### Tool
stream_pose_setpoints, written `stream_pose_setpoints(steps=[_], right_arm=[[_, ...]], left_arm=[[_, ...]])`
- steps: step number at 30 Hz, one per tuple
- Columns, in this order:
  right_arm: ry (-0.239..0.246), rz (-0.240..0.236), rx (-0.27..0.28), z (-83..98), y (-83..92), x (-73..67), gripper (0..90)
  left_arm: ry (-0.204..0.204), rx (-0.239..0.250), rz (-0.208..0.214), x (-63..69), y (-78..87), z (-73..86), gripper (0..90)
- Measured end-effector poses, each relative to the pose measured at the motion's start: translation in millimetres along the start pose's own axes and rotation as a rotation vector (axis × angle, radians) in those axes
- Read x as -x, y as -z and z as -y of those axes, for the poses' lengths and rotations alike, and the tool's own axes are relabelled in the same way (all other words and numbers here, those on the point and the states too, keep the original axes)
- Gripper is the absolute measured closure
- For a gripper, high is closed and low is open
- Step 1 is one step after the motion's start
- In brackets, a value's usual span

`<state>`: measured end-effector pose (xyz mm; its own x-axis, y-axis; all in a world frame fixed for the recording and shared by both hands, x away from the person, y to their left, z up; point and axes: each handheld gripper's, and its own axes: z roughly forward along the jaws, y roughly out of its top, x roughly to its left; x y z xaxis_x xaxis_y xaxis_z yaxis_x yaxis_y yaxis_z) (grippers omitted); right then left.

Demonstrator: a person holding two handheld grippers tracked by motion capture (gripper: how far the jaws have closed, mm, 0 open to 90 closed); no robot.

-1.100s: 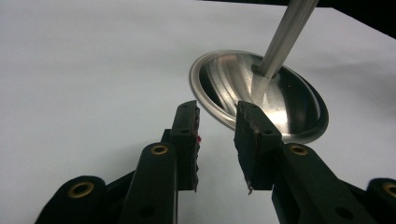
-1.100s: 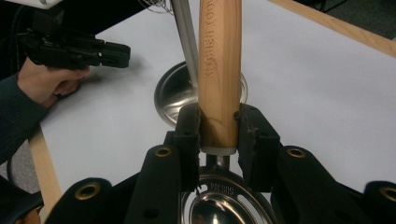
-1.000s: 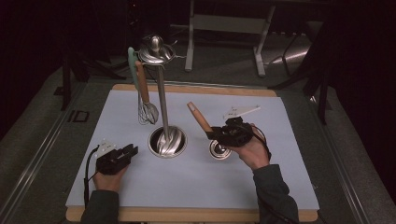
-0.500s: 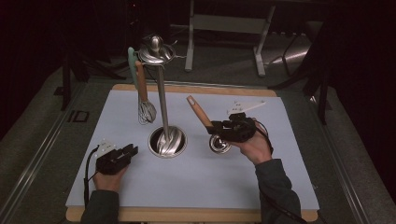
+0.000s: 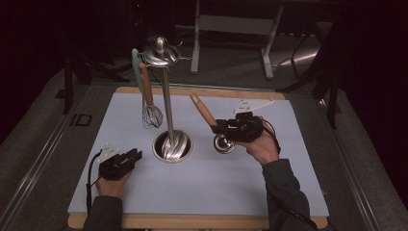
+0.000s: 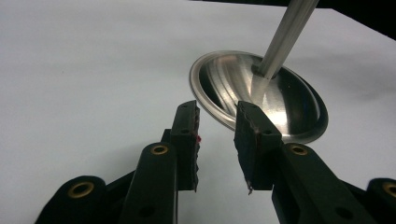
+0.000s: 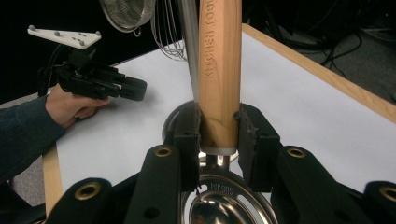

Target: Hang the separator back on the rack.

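Spanning your table (image 5: 288,192) is a pale sheet, with the utensil stand (image 5: 166,103) upright at its middle, its top cut off in your left gripper view. A whisk (image 5: 152,115) hangs from it. Your right gripper (image 5: 217,127) clamps the ladle (image 7: 219,74) by its wooden handle, bowl half hidden. Your left gripper (image 6: 217,135) rests parted, holding nothing.

Left hand-held gripper (image 6: 217,140) agape, right hand-held gripper (image 7: 218,135) clamped.
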<state>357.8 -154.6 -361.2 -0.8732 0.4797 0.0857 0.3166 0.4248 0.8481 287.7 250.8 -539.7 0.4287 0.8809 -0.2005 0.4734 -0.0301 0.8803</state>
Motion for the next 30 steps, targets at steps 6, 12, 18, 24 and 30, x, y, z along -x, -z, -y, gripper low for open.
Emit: stream_pose_setpoints(steps=[6, 12, 18, 24, 30], right_arm=[[0.008, -0.002, 0.016, -6.0, 2.8, 1.9, 70.9], [0.024, 0.004, 0.031, -13.5, 7.8, 1.4, 70.9], [0.047, -0.004, 0.052, -20.9, 9.9, -5.0, 70.9], [0.076, -0.007, 0.062, -30.0, 13.7, -11.2, 70.9], [0.093, -0.006, 0.069, -37.3, 17.4, -14.8, 70.9]], left_arm=[[-0.001, 0.001, -0.001, 0.1, 0.1, 0.0, 70.1], [0.000, 0.001, -0.001, 0.2, 0.0, 0.0, 70.1], [-0.002, 0.002, -0.002, 0.3, 0.0, 0.1, 70.1], [-0.002, 0.001, -0.001, 0.1, 0.2, 0.1, 70.1], [-0.002, 0.002, -0.001, 0.3, 0.1, 0.1, 70.1]])
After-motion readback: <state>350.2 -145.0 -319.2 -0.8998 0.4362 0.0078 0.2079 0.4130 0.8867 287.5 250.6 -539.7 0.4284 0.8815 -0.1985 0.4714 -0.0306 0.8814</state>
